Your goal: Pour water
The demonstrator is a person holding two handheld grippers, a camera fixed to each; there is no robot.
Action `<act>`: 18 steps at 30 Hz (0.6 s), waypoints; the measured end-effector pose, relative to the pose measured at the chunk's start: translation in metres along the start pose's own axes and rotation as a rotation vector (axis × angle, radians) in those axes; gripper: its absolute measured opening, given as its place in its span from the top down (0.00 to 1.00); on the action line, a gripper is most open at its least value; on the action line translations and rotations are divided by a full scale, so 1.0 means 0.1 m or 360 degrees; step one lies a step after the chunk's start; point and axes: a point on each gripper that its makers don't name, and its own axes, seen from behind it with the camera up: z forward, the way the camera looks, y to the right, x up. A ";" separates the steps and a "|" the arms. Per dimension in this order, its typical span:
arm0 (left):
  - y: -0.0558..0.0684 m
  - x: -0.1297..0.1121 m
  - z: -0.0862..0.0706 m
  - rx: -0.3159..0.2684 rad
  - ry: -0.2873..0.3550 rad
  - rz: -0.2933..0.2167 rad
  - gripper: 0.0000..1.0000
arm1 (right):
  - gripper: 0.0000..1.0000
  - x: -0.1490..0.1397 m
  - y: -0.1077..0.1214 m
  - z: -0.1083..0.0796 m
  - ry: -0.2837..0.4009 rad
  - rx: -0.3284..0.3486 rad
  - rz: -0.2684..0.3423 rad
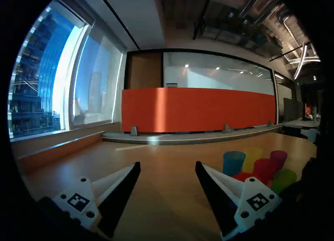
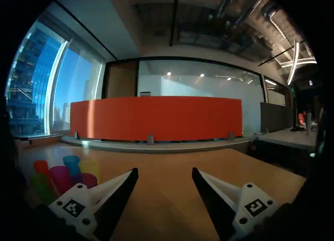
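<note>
A cluster of several coloured plastic cups stands on the wooden table (image 1: 167, 157). In the left gripper view it sits to the right of my left gripper (image 1: 168, 166): a blue cup (image 1: 233, 162), a yellow cup (image 1: 252, 156), a red cup (image 1: 263, 168), a magenta cup (image 1: 278, 158) and a green cup (image 1: 284, 179). My left gripper is open, nothing between its fingers. In the right gripper view the same cups lie low on the left, a blue cup (image 2: 72, 163) and a magenta cup (image 2: 59, 176) among them, beside my right gripper (image 2: 165, 171), which is open with nothing in it.
An orange partition (image 1: 196, 109) stands along the table's far edge, with a glass wall behind it. Tall windows (image 1: 46, 86) run along the left. Another desk (image 2: 288, 137) stands at the right.
</note>
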 end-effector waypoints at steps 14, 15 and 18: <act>0.00 0.00 0.00 0.0000 0.0000 0.0000 0.02 | 0.00 -0.03 0.02 -0.01 -0.0022 -0.0014 -0.0008; 0.00 0.00 0.00 0.0000 0.0000 0.0000 0.02 | 0.00 -0.03 0.02 -0.01 -0.0022 -0.0014 -0.0008; 0.00 0.00 0.00 0.0000 0.0000 0.0000 0.02 | 0.00 -0.04 0.02 0.00 -0.0023 -0.0014 -0.0007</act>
